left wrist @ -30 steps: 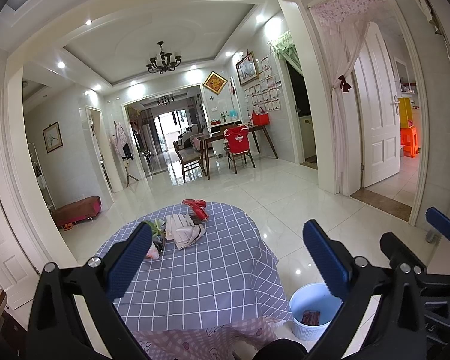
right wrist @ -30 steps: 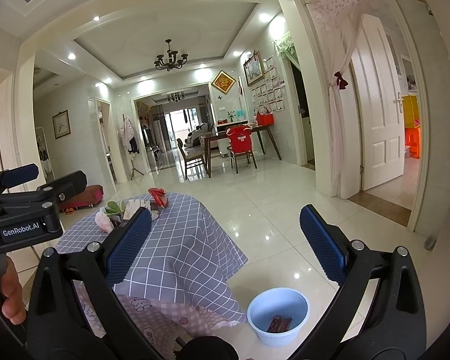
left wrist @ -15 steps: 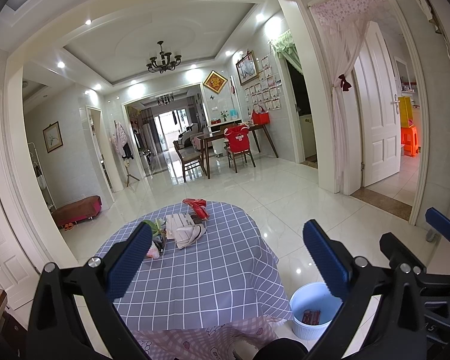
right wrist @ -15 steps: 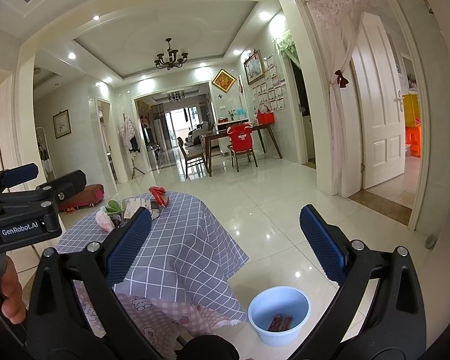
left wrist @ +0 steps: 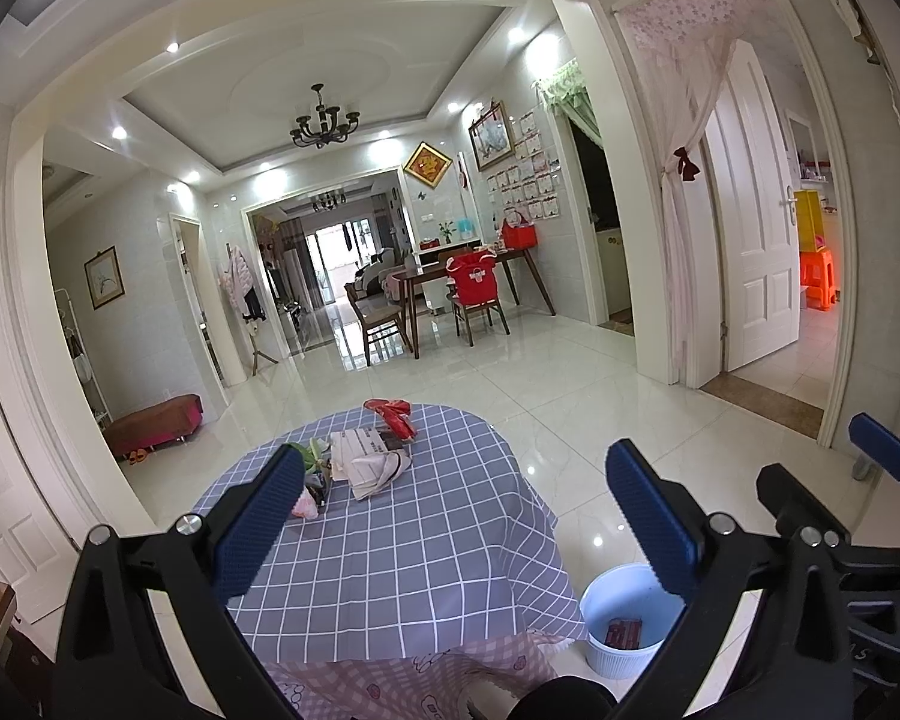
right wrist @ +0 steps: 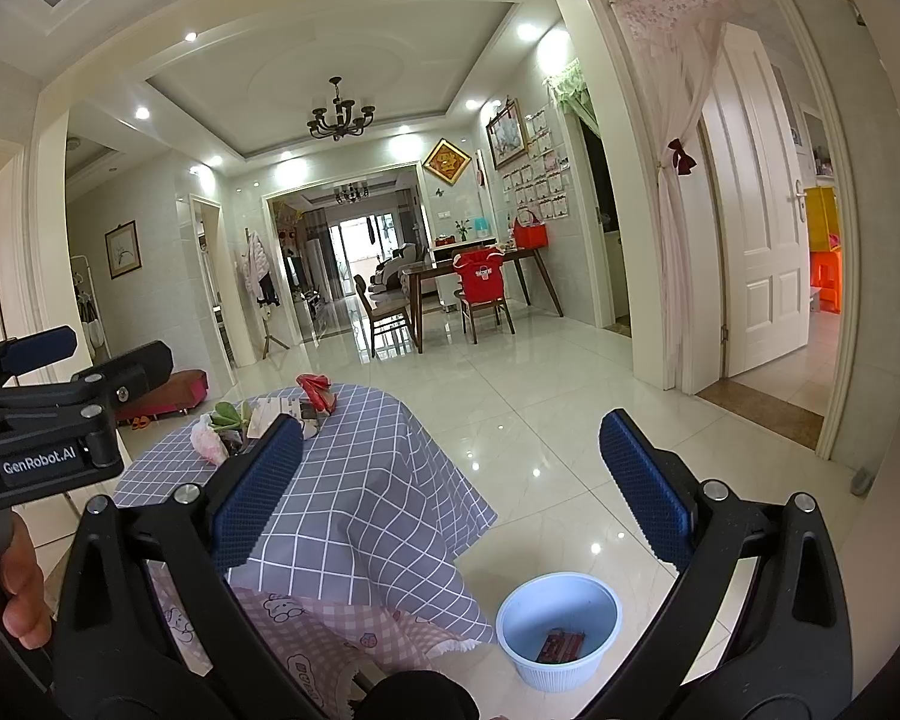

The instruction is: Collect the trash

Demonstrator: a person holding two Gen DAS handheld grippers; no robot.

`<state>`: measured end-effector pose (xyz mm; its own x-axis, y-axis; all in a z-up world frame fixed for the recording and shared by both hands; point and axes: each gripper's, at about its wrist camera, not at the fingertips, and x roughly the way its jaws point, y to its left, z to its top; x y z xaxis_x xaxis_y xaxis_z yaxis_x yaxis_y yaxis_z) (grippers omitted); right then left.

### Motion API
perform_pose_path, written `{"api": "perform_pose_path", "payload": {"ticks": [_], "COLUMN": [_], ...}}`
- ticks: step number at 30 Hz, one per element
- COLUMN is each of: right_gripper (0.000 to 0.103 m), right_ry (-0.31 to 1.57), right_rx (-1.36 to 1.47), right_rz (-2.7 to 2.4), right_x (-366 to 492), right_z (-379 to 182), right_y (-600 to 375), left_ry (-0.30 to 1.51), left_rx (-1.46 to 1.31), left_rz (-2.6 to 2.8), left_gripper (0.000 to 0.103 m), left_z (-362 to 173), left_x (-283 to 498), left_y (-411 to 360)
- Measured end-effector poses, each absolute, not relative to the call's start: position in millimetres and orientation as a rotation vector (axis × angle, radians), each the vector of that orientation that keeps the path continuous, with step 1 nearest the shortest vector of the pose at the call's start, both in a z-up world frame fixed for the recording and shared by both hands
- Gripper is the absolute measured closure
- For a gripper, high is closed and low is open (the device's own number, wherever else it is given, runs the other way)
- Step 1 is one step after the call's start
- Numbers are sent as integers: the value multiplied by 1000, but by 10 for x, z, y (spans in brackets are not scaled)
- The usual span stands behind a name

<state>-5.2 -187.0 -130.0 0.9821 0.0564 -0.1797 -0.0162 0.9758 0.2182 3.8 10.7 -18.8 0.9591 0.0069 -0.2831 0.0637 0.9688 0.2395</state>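
Room: in a bright tiled room, a round worktop [left wrist: 390,540] wears a grey checked cloth over a pink one.
Left hand-held gripper [left wrist: 456,516]: its two blue pads are spread wide with nothing between them. It is held up above the near edge of the worktop.
Right hand-held gripper [right wrist: 450,489]: spread wide too, and holding nothing. It is held up over the floor, by the worktop's 3 o'clock side.
Trash pile [left wrist: 369,462]: crumpled white papers sit at the far side of the worktop, toward 12 o'clock.
Red wrapper [left wrist: 393,414]: it lies just past the papers, near the far edge.
Pink and green bits [right wrist: 219,429]: they sit beside the papers toward 9 o'clock. They may be a flower or scraps; the view is too small to be sure.
Bin [right wrist: 561,630]: a light blue tub stands on the floor by the worktop, at about 4 o'clock.
In the bin: one small dark red pack [right wrist: 561,645] lies on the bottom.
Hand [right wrist: 24,588]: fingers grip the left tool's handle, seen at 8 o'clock in the right camera view.
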Motion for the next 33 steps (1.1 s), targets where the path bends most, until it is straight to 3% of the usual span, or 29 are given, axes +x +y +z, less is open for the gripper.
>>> {"api": "perform_pose_path", "payload": {"ticks": [33], "right_gripper": [6], "right_ry": [198], "right_rx": [237], "right_rz": [49], "right_x": [-50], "right_z": [-1333], "right_y": [-1919], "left_ry": [287], "left_rx": [255], "left_rz": [-29], "left_gripper": [4], "left_z": [-143], "left_x": [42], "left_y": [54]}}
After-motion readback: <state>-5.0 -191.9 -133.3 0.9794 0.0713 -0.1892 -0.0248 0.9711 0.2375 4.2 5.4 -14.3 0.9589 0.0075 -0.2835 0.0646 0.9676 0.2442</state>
